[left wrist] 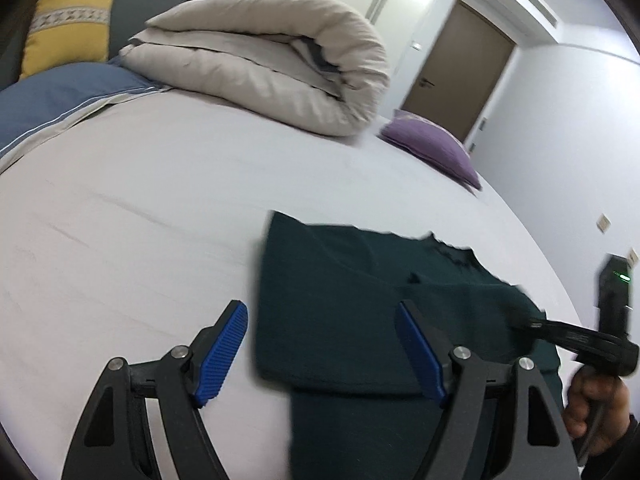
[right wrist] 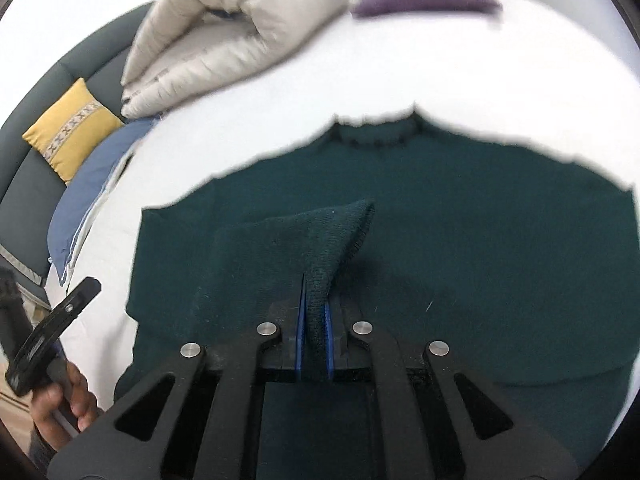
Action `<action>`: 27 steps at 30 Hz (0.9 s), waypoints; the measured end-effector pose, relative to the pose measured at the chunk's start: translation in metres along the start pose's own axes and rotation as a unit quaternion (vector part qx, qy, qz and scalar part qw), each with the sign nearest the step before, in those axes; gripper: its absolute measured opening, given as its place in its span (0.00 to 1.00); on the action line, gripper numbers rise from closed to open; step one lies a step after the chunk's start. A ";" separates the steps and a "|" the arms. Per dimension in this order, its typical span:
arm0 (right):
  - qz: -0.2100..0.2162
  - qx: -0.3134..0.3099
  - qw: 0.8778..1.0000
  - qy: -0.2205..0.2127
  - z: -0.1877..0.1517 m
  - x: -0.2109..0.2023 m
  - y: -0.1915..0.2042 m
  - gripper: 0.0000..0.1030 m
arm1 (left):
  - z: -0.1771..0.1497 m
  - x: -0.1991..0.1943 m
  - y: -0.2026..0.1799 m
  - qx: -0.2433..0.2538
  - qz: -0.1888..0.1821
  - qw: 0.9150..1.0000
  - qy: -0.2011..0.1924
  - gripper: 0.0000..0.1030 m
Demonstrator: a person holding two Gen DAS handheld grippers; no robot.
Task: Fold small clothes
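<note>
A dark green knitted sweater [left wrist: 344, 304] lies flat on the white bed sheet [left wrist: 132, 208]; it fills the right wrist view [right wrist: 480, 232], collar at the far side. My left gripper [left wrist: 322, 344] is open and empty, its blue pads either side of the sweater's left edge. My right gripper [right wrist: 316, 316] is shut on the sweater's sleeve [right wrist: 320, 240] and holds the sleeve end over the sweater's body. In the left wrist view the right gripper [left wrist: 532, 326] shows at the right, held by a hand.
A folded beige duvet [left wrist: 272, 64] lies at the far side of the bed, with a purple cushion [left wrist: 436, 148] to its right. A blue pillow [left wrist: 68, 92] and a yellow cushion [left wrist: 68, 28] lie at the far left by the grey headboard. A brown door [left wrist: 464, 68] stands beyond.
</note>
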State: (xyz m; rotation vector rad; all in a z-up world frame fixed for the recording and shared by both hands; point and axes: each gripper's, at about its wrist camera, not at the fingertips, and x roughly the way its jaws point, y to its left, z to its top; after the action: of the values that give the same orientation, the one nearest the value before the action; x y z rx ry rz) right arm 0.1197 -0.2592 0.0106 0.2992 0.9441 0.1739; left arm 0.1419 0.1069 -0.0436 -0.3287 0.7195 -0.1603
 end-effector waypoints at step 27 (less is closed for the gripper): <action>-0.030 0.044 0.998 0.015 -0.013 0.024 -0.097 0.08 | 0.040 0.142 -0.005 0.046 0.049 0.992 0.109 0.42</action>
State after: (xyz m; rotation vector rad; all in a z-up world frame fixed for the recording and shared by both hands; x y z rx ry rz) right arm 0.1244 -0.3425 -0.0464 0.3497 0.9906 0.0814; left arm 0.2739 0.0753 -0.1017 -0.1888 0.9400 -0.1368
